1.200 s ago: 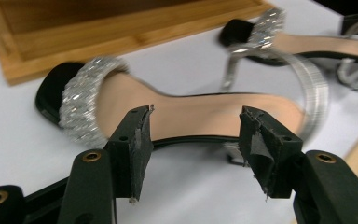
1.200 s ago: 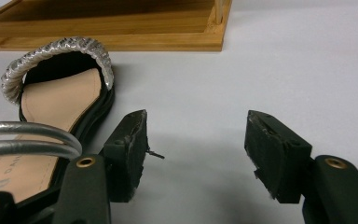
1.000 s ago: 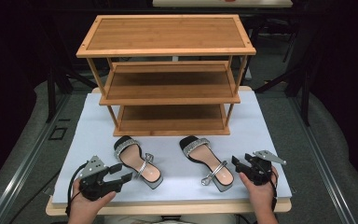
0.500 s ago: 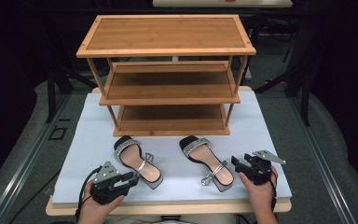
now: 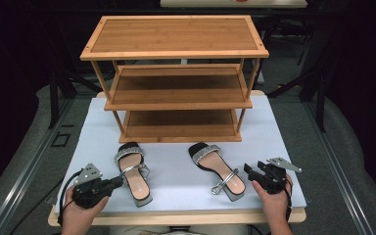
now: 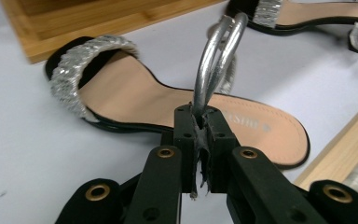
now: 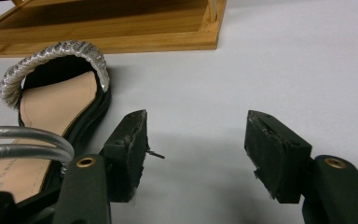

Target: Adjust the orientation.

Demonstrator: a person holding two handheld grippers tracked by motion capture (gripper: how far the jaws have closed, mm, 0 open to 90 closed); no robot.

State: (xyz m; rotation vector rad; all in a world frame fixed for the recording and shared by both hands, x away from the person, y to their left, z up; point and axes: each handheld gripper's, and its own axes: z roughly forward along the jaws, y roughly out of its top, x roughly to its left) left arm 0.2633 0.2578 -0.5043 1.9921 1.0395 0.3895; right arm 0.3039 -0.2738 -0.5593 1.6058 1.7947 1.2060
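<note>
Two black sandals with silver toe bands and silver ankle straps lie on the white mat. My left gripper (image 5: 120,180) (image 6: 200,135) is at the left sandal (image 5: 132,176) (image 6: 135,93). Its jaws have just been closing and now pinch that sandal's upright silver ankle strap (image 6: 214,60). My right gripper (image 5: 248,170) (image 7: 198,140) rests open on the mat just right of the right sandal (image 5: 218,169) (image 7: 51,107), with nothing between its jaws. That sandal's strap (image 7: 23,142) loops beside the left jaw.
A three-tier bamboo shoe rack (image 5: 176,88) (image 7: 112,23) stands at the back of the mat (image 5: 176,161), with bare shelves. The table's wooden front edge (image 5: 176,215) runs just behind both hands. The other sandal (image 6: 307,14) lies beyond the held strap.
The left gripper reached right to the left sandal, shut on its ankle strap, then drew back left, and the sandal shifted slightly left and nearer. The right gripper stayed put.
</note>
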